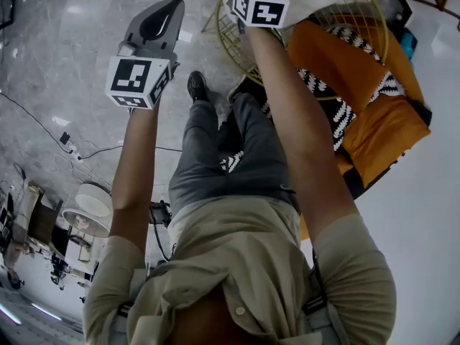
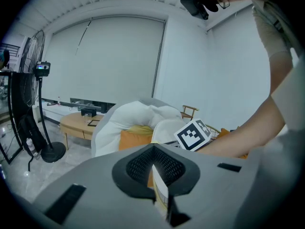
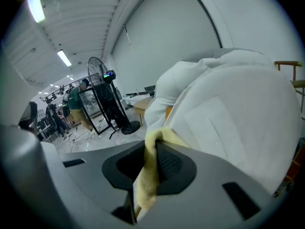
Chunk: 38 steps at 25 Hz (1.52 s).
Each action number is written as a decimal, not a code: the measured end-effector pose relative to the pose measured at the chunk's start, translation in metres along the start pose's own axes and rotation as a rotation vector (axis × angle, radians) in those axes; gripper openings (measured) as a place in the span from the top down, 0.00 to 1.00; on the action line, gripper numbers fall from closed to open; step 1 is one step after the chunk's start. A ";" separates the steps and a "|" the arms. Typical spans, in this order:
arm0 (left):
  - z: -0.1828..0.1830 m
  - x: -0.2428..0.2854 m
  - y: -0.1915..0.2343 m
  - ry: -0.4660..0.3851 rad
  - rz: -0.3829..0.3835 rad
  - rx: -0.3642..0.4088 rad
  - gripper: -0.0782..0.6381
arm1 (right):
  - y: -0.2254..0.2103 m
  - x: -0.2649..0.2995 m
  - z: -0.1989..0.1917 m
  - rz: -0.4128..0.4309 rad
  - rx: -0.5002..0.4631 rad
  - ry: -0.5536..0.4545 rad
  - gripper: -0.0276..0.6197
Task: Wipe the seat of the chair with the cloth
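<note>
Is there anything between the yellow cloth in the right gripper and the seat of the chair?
Yes. A big white cushion sits right ahead of the yellow cloth held by the right gripper, and a black-and-white patterned fabric lies over the orange seat.

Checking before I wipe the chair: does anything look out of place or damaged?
Nothing looks spilled or damaged. The yellow cloth sits pinched in the right gripper, close to the white cushion; the left gripper is shut. Only loose cables trail across the floor.
</note>
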<state>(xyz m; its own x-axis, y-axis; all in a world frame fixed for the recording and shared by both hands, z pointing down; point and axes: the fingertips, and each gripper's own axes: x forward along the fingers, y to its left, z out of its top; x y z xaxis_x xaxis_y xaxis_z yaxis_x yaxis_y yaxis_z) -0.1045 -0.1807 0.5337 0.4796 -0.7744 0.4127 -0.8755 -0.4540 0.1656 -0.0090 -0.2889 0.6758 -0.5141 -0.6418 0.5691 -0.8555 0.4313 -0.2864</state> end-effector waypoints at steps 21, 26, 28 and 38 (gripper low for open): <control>0.006 0.065 -0.071 0.036 -0.108 0.037 0.88 | -0.238 -0.131 -0.038 -0.405 0.169 0.004 0.86; 0.007 0.077 -0.095 0.043 -0.134 0.051 0.88 | -0.264 -0.163 -0.047 -0.478 0.219 -0.028 0.86; 0.009 0.081 -0.100 0.043 -0.139 0.056 0.88 | -0.263 -0.161 -0.050 -0.462 0.226 -0.030 0.86; 0.000 0.064 -0.076 0.047 -0.106 0.040 0.88 | -0.209 -0.122 -0.054 -0.376 0.189 0.003 0.86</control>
<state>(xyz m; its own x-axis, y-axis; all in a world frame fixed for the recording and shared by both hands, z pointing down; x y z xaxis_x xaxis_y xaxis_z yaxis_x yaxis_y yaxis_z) -0.0075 -0.1959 0.5474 0.5654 -0.6998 0.4365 -0.8163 -0.5505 0.1748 0.2358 -0.2669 0.7076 -0.1636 -0.7303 0.6632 -0.9800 0.0434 -0.1940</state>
